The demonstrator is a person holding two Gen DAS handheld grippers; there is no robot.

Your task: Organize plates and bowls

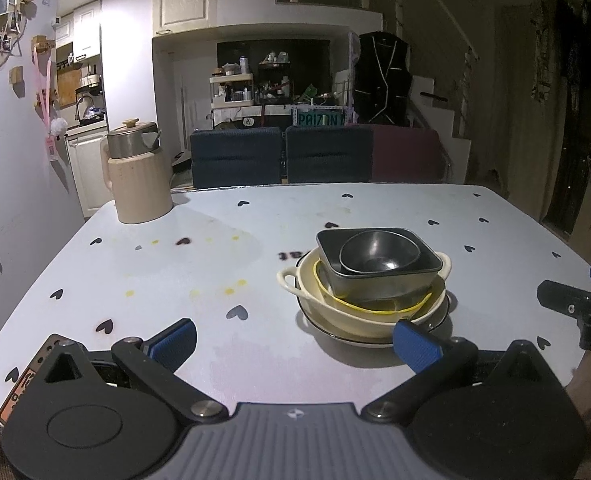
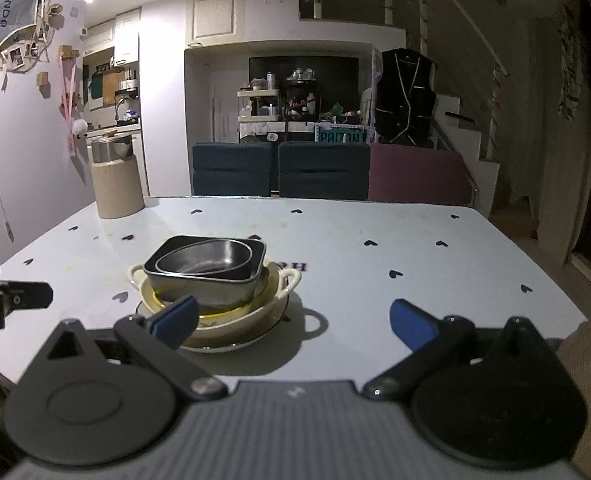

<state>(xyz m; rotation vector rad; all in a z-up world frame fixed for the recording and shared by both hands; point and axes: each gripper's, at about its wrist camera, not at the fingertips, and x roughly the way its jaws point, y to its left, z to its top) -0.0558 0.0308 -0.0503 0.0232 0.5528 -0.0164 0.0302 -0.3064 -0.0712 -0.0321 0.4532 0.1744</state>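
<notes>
A stack of dishes stands on the table. At the bottom is a white plate with a dark rim (image 1: 435, 326), then a cream two-handled bowl (image 1: 347, 312) (image 2: 283, 282), a yellow-rimmed bowl (image 1: 375, 307), a dark square bowl (image 1: 379, 278) (image 2: 211, 284) and a round metal bowl (image 1: 379, 254) (image 2: 207, 260) on top. My left gripper (image 1: 295, 340) is open, its right pad just in front of the stack. My right gripper (image 2: 295, 320) is open too, with its left pad in front of the stack. Neither holds anything.
The table (image 1: 175, 272) has a pale cloth with small hearts. A beige jug with a metal lid (image 1: 137, 172) (image 2: 115, 176) stands at its far left corner. Dark blue and maroon chairs (image 1: 323, 154) line the far edge. A wall is on the left.
</notes>
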